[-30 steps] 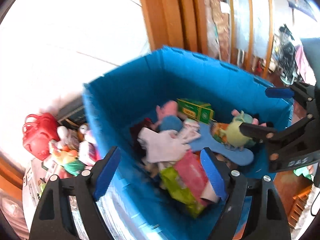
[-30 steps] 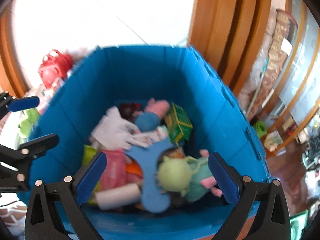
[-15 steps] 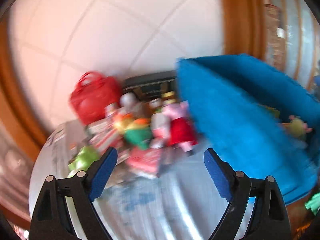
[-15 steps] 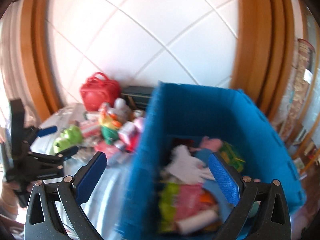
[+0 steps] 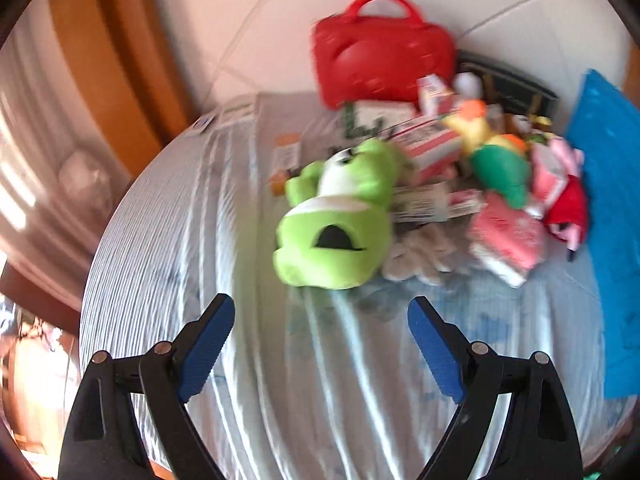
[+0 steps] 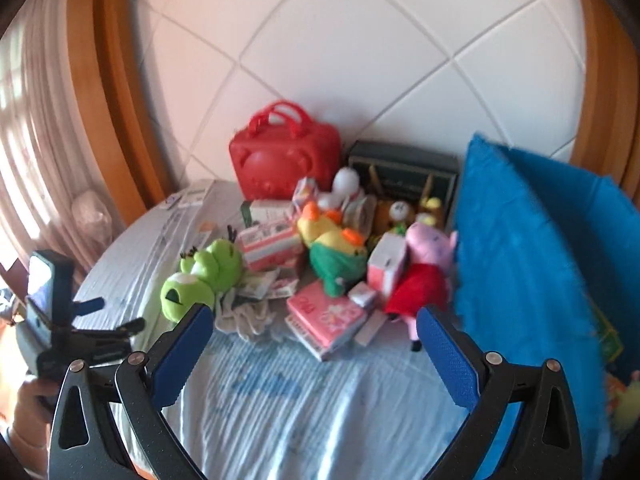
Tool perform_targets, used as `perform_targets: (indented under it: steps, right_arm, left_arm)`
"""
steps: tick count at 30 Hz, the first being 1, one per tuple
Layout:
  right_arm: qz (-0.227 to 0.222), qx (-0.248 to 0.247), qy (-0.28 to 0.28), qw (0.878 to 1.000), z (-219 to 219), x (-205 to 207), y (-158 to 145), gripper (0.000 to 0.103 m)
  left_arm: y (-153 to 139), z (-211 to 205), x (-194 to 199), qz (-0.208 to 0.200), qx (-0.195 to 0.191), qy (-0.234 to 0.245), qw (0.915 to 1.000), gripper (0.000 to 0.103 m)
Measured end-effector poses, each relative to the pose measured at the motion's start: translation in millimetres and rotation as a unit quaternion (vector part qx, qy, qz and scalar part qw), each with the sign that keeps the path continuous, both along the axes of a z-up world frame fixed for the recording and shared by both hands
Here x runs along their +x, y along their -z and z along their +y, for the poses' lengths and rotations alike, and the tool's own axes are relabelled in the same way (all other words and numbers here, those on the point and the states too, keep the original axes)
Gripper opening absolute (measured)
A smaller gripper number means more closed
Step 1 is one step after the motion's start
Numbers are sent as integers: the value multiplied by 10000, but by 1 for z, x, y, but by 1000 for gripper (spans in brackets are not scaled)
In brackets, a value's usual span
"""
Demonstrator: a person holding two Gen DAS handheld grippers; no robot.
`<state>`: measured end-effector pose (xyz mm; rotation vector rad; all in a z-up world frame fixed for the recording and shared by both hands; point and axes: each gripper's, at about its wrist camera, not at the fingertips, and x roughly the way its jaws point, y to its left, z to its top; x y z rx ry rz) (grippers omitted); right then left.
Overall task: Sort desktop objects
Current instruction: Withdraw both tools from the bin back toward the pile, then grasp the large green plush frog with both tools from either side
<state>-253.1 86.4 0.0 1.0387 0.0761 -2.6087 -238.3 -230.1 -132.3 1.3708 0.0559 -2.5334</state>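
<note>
- My left gripper (image 5: 320,340) has fingers (image 5: 208,344) wide apart, nothing between them; they have just been opening a bit further. It hangs over bare striped cloth on the worktop (image 5: 192,240), short of the toy pile
- My right gripper (image 6: 314,354) also has fingers spread wide, empty, angled down at the near edge of the pile
- Left gripper also shows in the right wrist view at far left (image 6: 108,316), held by a hand (image 6: 28,404), well apart from the toys
- Green frog plush (image 5: 340,224) lies on its side at the left end of the pile, nearest the left gripper, not touched
- Grey fluffy cloth (image 6: 244,320) lies just beside the frog, on the near side of the pile
- Pink packet (image 6: 326,320) lies flat at the front of the pile, roughly between my right fingers in view
- Pink pig plush in red dress (image 6: 424,264) leans against the blue bin (image 6: 520,248) wall
- Duck plush, yellow and green (image 6: 332,248), sits mid-pile, with small cartons (image 6: 268,244) around it
- Red handbag (image 6: 284,156) stands upright at the back against the white tiled wall (image 6: 360,40); dark box (image 6: 404,172) just right of it
- Left view is motion-blurred, small labels unreadable
</note>
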Motion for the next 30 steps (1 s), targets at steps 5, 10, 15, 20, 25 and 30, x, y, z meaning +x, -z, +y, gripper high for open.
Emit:
perform_targets:
  steps: [5,10,15,20,25,30]
  right_arm:
    - [-758,80,-21,9971,-32,-45,66,103]
    - [-1059,207,-149,9940,-48,-74,100,103]
    - [-1145,232,-194,9930,-56,-106,112,103]
    - [-1220,105,-339,9919,-69,-129,123,103]
    - [-1466,-23,-859,9855,-103,-130,143,103]
    - [-1730,-67,-1343,9757,-150,-117,163,103]
  left_arm:
    - [32,-38,-31,-222,130,-642,9976,89]
    - [35,-38,-72,50,693,-821,9942,89]
    - [80,-24,-125,-388,785,-1002,9911,89]
    - [113,-18,-99,-470,578,-449,9962,102]
    - [126,-41,-47,-665,979,-98,9929,103]
    - [117,-48,-20,-615,545,41,9966,103]
